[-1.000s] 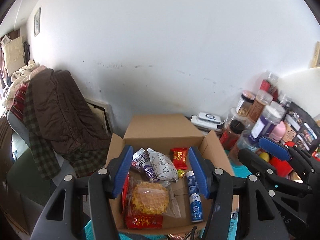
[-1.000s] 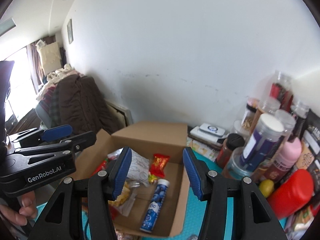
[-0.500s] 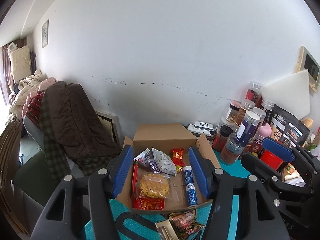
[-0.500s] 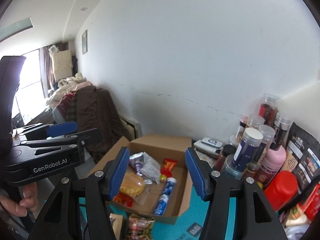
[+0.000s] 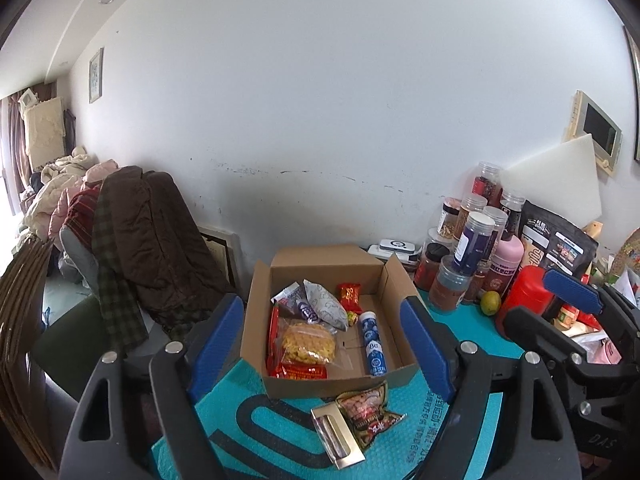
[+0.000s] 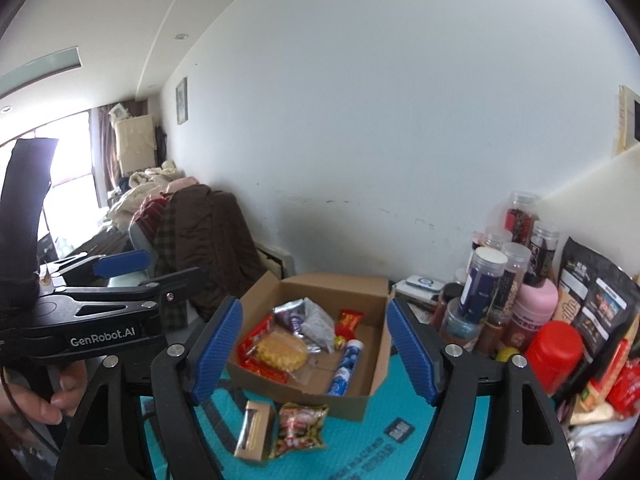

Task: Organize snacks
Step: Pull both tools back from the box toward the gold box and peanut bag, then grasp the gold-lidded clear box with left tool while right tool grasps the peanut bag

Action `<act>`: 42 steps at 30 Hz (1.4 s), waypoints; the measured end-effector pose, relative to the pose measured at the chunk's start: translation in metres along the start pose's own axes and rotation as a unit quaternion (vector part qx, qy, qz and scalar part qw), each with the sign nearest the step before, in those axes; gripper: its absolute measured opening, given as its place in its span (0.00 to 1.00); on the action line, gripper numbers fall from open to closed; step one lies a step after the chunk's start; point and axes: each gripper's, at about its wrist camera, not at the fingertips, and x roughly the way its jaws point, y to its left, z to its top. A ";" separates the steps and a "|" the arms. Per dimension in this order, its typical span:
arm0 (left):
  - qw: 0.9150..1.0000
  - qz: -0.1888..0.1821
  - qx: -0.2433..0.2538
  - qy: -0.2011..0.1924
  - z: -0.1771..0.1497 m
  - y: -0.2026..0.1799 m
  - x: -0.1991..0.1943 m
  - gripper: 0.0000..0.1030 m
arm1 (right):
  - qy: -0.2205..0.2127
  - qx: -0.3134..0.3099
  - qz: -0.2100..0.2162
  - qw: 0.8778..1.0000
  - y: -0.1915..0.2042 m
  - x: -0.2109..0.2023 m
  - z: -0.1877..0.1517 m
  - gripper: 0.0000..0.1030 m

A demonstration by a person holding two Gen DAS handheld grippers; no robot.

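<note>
An open cardboard box [image 5: 394, 280] [image 6: 376, 360] stands on a teal mat and holds several snacks: a yellow noodle pack [image 5: 308, 344], a white pouch [image 5: 326, 310], a small red packet [image 5: 349, 293] and a blue tube [image 5: 372, 344] [image 6: 345, 367]. In front of the box lie a red snack packet [image 5: 366, 410] [image 6: 299, 424] and a small gold box [image 5: 338, 436] [image 6: 252, 432]. My left gripper [image 5: 322, 344] is open and empty, held above and before the box. My right gripper [image 6: 314, 348] is open and empty beside it, and also shows in the left wrist view [image 5: 560, 304].
Jars and bottles [image 5: 472, 248] crowd the table's right side with a red container [image 5: 524, 300], a lime [image 5: 490, 302] and a black pouch [image 5: 556, 240]. A chair piled with coats [image 5: 136, 232] stands left. The white wall is close behind.
Both grippers have pulled back and up from the box. The box looks smaller, and the red packet and gold box in front of it have come into view.
</note>
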 end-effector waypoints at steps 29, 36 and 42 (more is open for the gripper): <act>0.992 -0.050 0.010 0.120 -0.120 -0.015 0.020 0.79 | 0.108 0.024 -0.021 0.994 0.002 0.003 -0.110 0.79; 0.987 -0.048 0.009 0.150 -0.141 -0.015 0.041 0.79 | 0.141 0.018 -0.030 0.989 -0.002 0.022 -0.132 0.79; 0.981 -0.049 -0.004 0.186 -0.161 -0.011 0.068 0.79 | 0.171 0.014 -0.037 0.984 -0.004 0.041 -0.150 0.79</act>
